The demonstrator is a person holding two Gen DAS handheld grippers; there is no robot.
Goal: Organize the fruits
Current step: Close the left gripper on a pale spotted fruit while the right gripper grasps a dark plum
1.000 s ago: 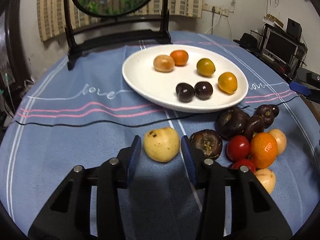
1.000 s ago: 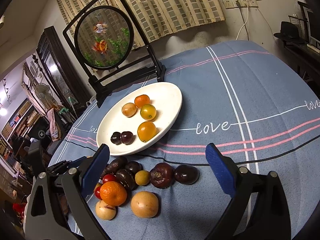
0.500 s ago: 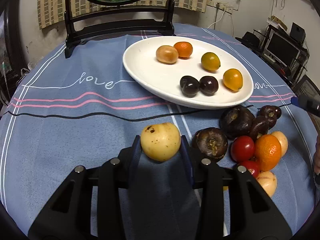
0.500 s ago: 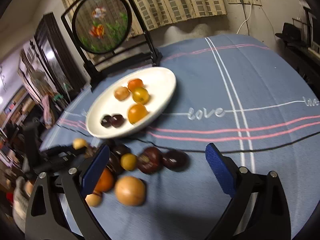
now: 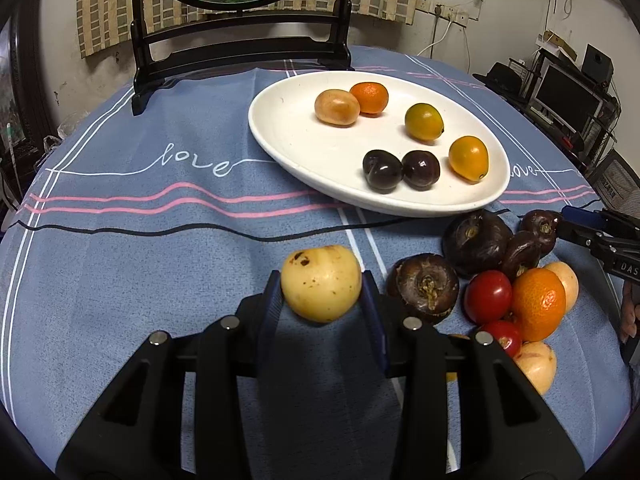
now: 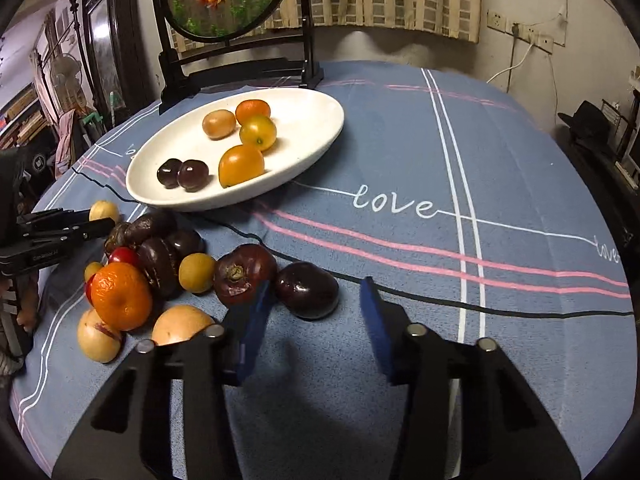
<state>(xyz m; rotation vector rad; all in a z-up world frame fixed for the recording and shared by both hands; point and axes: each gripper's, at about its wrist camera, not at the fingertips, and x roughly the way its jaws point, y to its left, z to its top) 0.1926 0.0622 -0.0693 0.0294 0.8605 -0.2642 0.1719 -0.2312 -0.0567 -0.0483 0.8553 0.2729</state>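
Yellow fruit (image 5: 321,283), lower centre, sits clamped at its widest girth in my left gripper (image 5: 322,300); I judge it light, firm, bruisable. Right gripper (image 6: 316,320), just narrowed, brackets the dark plum (image 6: 307,289) without contact.

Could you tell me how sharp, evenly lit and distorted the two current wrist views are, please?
Left wrist view: sharp, with small glints on the dark plums and a soft shadow under the yellow fruit. Right wrist view: also sharp, the white plate bright but not blown out. Both views: strong fisheye bending of the tablecloth stripes, with black corners.
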